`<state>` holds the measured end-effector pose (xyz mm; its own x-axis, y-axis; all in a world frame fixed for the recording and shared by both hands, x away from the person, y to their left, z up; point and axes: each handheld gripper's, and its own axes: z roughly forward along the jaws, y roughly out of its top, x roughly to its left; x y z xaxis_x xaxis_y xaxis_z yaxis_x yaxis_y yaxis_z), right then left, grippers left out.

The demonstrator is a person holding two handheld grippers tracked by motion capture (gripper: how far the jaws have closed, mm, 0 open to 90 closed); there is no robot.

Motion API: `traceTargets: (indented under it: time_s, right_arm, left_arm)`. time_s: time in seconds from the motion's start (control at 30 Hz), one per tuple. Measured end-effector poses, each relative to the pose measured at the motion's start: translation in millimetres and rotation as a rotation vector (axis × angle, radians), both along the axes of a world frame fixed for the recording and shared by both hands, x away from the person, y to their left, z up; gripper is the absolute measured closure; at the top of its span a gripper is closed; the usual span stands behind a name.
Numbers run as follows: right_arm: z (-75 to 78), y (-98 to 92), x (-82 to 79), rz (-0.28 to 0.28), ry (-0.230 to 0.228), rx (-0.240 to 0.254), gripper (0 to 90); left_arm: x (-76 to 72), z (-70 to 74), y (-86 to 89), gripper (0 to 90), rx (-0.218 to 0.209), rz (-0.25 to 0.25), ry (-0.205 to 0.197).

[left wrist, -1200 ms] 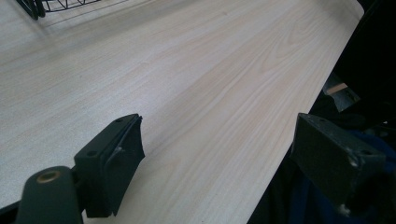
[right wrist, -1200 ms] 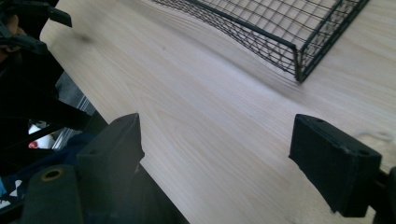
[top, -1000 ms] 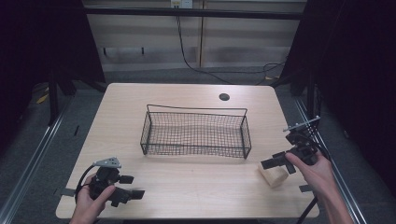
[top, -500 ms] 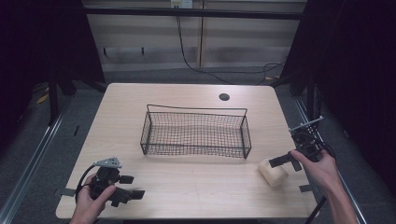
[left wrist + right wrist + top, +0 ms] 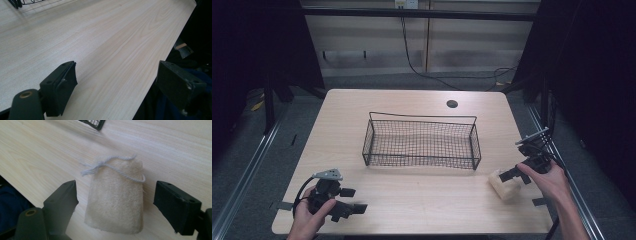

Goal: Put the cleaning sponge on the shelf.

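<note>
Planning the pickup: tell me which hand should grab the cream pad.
Right. The right gripper already has its open jaws either side of the cream pad; the left gripper sits at the table's opposite corner.

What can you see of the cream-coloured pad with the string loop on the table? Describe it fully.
The pad is a cream, fuzzy, sponge-like block, narrower at its far end, where a white string is knotted into a loop. It lies flat on the wooden table near the right edge, apart from the wire basket. The right gripper straddles it, jaws open, not touching.
</note>
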<state>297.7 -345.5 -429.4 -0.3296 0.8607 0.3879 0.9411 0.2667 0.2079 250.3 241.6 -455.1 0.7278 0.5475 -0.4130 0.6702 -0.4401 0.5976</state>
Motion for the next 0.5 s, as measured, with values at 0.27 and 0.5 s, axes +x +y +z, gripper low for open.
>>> traceTargets:
  time_s: [0.27,0.5]
  right_arm:
    - [-13.1,1.7,0.9,0.015,0.03,-0.038,17.4]
    - [-22.5,2.5,-1.1,0.029,0.045,-0.052,16.8]
  left_arm:
    - [0.6,0.0,0.5,16.3,0.002,0.0,-0.001]
    - [0.6,-0.1,0.3,16.3,0.006,0.001,-0.002]
